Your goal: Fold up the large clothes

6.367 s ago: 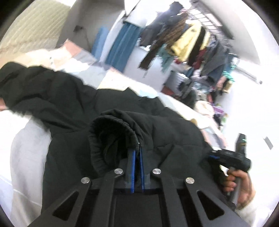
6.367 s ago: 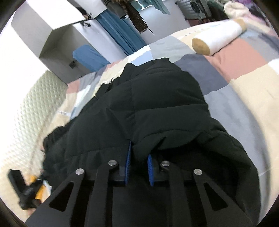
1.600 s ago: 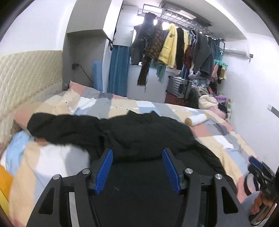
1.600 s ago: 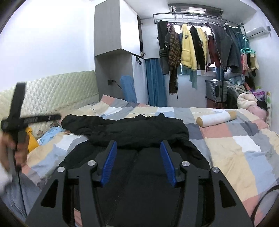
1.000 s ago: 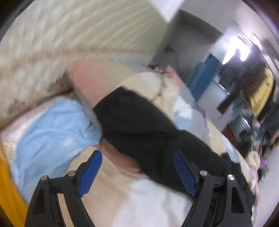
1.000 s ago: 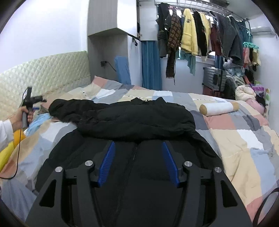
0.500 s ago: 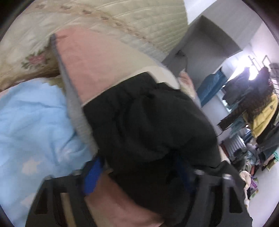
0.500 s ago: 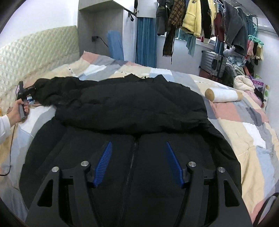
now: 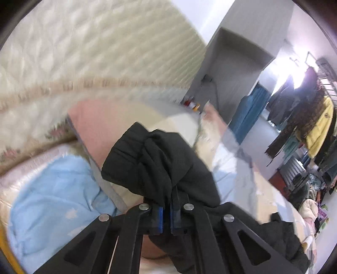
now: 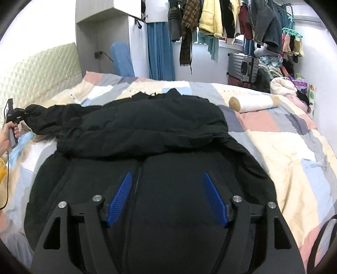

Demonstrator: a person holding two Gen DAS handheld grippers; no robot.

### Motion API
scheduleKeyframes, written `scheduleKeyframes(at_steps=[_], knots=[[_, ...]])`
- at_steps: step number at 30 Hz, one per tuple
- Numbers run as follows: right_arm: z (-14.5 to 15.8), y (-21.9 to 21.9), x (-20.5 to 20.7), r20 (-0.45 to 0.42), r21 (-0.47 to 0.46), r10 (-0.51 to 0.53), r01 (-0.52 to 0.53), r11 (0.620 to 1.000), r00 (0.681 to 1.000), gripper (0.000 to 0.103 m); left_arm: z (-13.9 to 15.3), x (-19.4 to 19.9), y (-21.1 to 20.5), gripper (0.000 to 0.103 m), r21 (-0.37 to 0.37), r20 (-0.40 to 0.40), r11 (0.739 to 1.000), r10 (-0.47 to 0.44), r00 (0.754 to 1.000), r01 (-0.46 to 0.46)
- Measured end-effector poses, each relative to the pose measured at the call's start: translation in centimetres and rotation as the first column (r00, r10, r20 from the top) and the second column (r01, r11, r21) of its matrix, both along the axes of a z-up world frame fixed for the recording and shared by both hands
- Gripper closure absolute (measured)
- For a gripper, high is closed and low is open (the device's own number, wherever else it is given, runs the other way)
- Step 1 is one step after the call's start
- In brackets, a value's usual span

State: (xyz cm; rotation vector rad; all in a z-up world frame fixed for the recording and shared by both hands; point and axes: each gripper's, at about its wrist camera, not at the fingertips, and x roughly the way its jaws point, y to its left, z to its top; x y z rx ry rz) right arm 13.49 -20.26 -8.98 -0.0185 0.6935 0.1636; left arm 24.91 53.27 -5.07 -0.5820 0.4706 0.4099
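A large black padded jacket (image 10: pixel 158 130) lies zipper-up on the patchwork bed (image 10: pixel 290 147). One sleeve is folded across its chest. The other sleeve stretches left toward the headboard. My left gripper (image 9: pixel 166 207) is shut on the cuff end of that sleeve (image 9: pixel 147 160) and lifts it off the bedding; it also shows far left in the right wrist view (image 10: pixel 15 118). My right gripper (image 10: pixel 166 189) is open and empty, hovering over the jacket's lower front by the zipper (image 10: pixel 134 183).
A quilted headboard (image 9: pixel 84 52) and a light blue pillow (image 9: pixel 52 200) lie near the left gripper. A white roll cushion (image 10: pixel 254 103) lies on the bed at right. Hanging clothes (image 10: pixel 221 19) and a suitcase (image 10: pixel 242 66) stand behind.
My left gripper has closed on the sleeve cuff and raised it from the bedding. My right gripper has moved lower and closer over the jacket front, still open.
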Motion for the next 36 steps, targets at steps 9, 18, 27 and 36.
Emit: scheduleKeyframes(at_steps=[9, 18, 27, 36], knots=[[2.0, -2.4, -3.1, 0.057, 0.061, 0.029, -0.032, 0.998, 0.998, 0.028, 10.6, -4.3, -5.9, 0.100, 0.133, 0.008, 0.991, -0.030, 1.000, 0.028], [4.0, -4.9, -5.0, 0.135, 0.115, 0.046, -0.062, 0.991, 0.990, 0.023, 21.4, -6.6, -17.0, 0.101, 0.270, 0.066, 0.953, -0.160, 0.985, 0.137], [4.4, -7.7, -5.4, 0.164, 0.141, 0.067, -0.091, 0.986, 0.984, 0.016, 26.4, -5.6, -33.4, 0.101, 0.373, 0.077, 0.879, -0.348, 0.934, 0.297], [4.0, -11.5, -5.5, 0.186, 0.184, 0.008, -0.043, 0.982, 0.983, 0.000, 24.4, -2.7, -48.6, 0.101, 0.398, 0.099, 0.803, -0.519, 0.849, 0.444]])
